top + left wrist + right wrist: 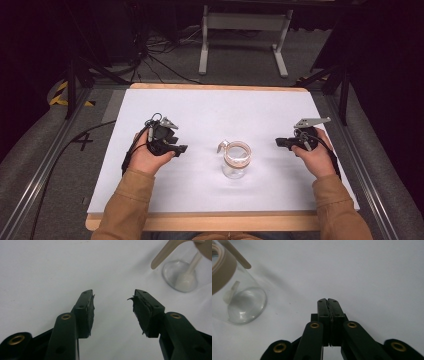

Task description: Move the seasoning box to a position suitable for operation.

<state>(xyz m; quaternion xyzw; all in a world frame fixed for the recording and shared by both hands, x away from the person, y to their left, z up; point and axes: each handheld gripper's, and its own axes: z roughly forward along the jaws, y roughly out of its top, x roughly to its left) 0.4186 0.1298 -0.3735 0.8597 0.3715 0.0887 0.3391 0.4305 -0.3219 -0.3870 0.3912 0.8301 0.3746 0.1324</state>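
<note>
The white sheet (210, 115) covers most of the wooden table (200, 222) and gives a plain, bright ground, likely so that the small things on it stand out. Near its middle, a little toward the person, stands the glass jar (235, 161), upright, with a tan band around its mouth; it sits between the two hands and apart from both, probably so either one can reach it with equal ease.

The left gripper (176, 148) rests low over the sheet to the jar's left, pointing toward it, and its jaws stand wide apart with nothing between them, which looks like readiness to take hold of something. In the left gripper view the jar's clear base (180, 275) shows ahead and to the right. The right gripper (280, 142) lies to the jar's right, also aimed inward, its jaws pressed together on nothing; the right gripper view shows the pads meeting flush.

A flat tan stick (166, 253) leans out over the jar's rim, and a small white spoon-like piece (186, 277) stands inside, its end on the glass bottom, both handy for plucking out
</note>
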